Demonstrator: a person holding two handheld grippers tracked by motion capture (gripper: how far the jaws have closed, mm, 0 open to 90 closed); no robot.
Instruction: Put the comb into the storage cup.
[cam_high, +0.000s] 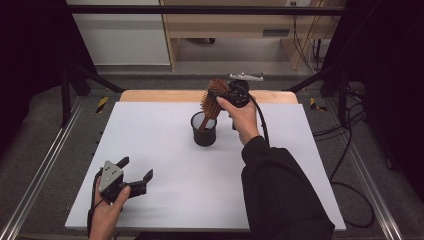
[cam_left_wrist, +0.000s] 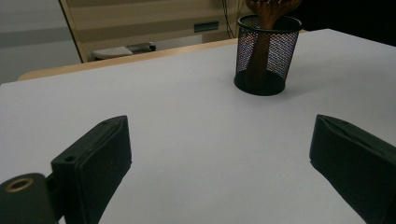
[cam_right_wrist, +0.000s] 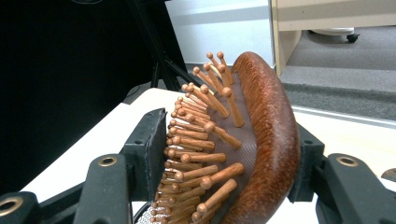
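Wooden brown paddle hairbrush (cam_high: 211, 102) stands handle-down in the black mesh cylindrical cup (cam_high: 204, 131) at tabletop (cam_high: 165, 150) centre-far, its head clamped by the right gripper (cam_high: 218, 98). Left gripper (cam_high: 136, 176) rests near-left, jaws wide, holding nothing.

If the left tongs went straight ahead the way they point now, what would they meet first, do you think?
Probably the black mesh cup holding the wooden hairbrush; it stands slightly right of centre ahead of the open left tongs, so they might just pass it.
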